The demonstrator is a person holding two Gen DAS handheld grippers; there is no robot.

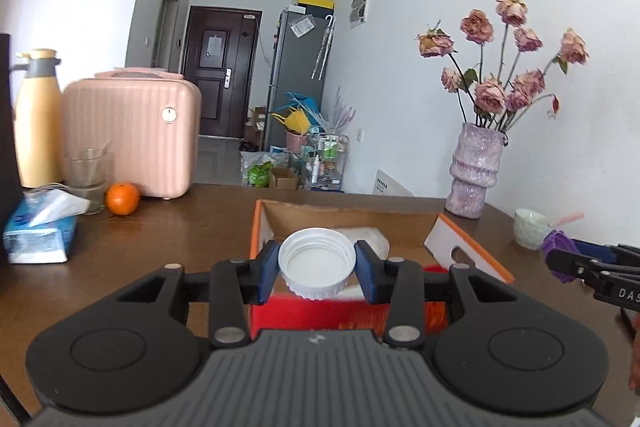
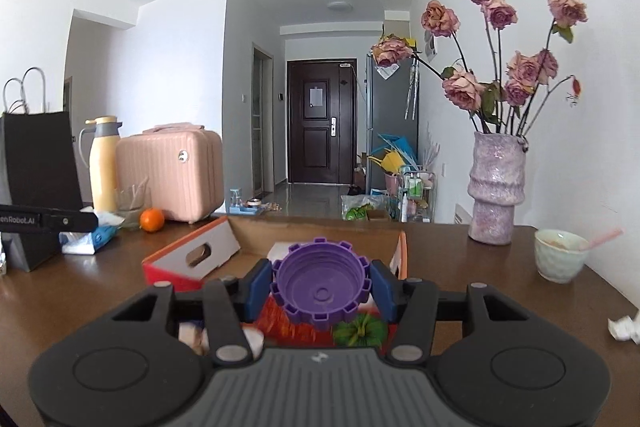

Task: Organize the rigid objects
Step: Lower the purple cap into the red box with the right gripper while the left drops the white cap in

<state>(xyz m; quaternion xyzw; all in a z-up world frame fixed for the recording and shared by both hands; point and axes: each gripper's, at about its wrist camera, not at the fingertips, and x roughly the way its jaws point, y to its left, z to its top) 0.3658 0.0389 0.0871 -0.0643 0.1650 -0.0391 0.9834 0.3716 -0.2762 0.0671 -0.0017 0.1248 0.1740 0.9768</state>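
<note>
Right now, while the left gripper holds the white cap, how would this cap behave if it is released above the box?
The white cap looks like thin rigid plastic, so it is probably light and keeps its shape between the left gripper's pads. Being round, it may roll or bounce on landing. Its ribbed rim probably helps against slipping. The cardboard box walls would likely contain it.

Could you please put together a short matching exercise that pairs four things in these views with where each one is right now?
Things:
1. white cap
2. purple cap
3. orange
4. small pale cup

Places:
A. on the table beside the purple vase
B. between the pads of the right hand-held gripper
C. on the table in front of the pink case
D. between the pads of the left hand-held gripper

Pairs: 1-D, 2-B, 3-C, 4-A
</note>
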